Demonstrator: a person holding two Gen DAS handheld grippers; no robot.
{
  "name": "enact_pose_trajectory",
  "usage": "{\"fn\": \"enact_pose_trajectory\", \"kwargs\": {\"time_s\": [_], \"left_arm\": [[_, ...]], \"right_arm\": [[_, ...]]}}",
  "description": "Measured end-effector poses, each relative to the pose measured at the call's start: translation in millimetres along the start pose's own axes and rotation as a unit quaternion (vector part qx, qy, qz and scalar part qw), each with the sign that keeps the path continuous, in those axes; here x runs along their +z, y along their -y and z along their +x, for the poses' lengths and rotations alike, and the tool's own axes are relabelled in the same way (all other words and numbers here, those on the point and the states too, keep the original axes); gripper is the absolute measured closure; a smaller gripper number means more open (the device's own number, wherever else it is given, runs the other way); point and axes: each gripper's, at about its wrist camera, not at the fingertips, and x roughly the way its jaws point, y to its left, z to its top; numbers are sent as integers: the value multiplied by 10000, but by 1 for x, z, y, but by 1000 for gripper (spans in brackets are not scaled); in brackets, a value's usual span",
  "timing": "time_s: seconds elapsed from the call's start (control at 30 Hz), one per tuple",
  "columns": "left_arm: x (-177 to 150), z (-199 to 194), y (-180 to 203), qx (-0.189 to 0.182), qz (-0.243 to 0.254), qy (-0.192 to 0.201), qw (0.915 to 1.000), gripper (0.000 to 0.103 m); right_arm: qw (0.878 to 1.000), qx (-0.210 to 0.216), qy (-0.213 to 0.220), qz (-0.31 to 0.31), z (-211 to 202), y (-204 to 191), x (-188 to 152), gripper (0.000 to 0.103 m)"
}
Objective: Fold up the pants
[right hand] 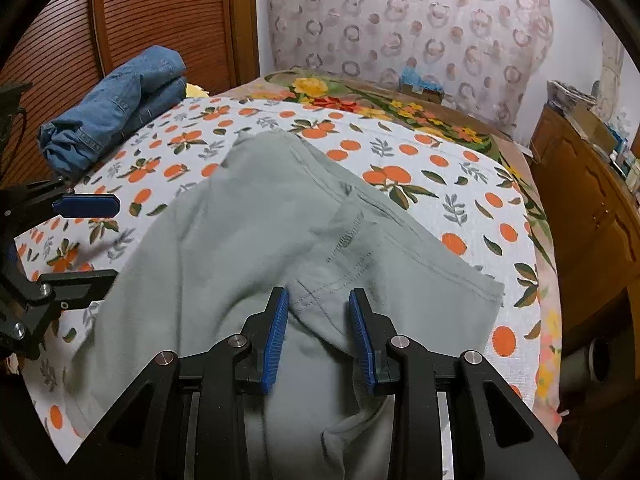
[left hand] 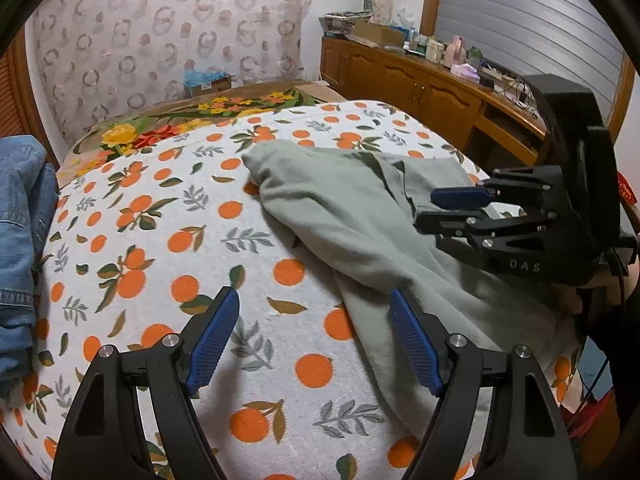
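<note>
One bed (left hand: pixel 132 208) with an orange-print sheet carries everything. Gray pants (right hand: pixel 248 240) lie on it toward the right side, partly bunched, one edge already lapped over; waistband and seams face the far end in the right wrist view. Long axis looks to run from the near edge toward the headboard, slightly diagonal; leg ends are hidden. Folded jeans (right hand: pixel 116 104) sit well apart at the far left. Left hand-held gripper (left hand: pixel 314 340) hangs wide open above bare sheet, just beside the pants' near edge, gripping nothing. Right hand-held gripper (right hand: pixel 318 336) is part open, fingers straddling a raised fold, not pinched. Step, as judged: early fold, getting a grasp. Next move calls for the right closing on that fold and the left taking the near edge.
</note>
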Motion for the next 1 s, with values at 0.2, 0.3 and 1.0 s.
{"fn": "enact_pose_trajectory", "kwargs": {"time_s": [0.2,0.3,1.0], "left_arm": [[-4,6,5,14,61,-93,9999,24],[-6,7,6,37,85,-130,9999,24],[0,3,-6,112,-112,80,9998,24]], "right_arm": [[9990,129,322,275,-7,10,-1,97],[9970,-20,520,568,-17,28,0,97],[9812,-850,592,1626,-20,84,-12,66]]}}
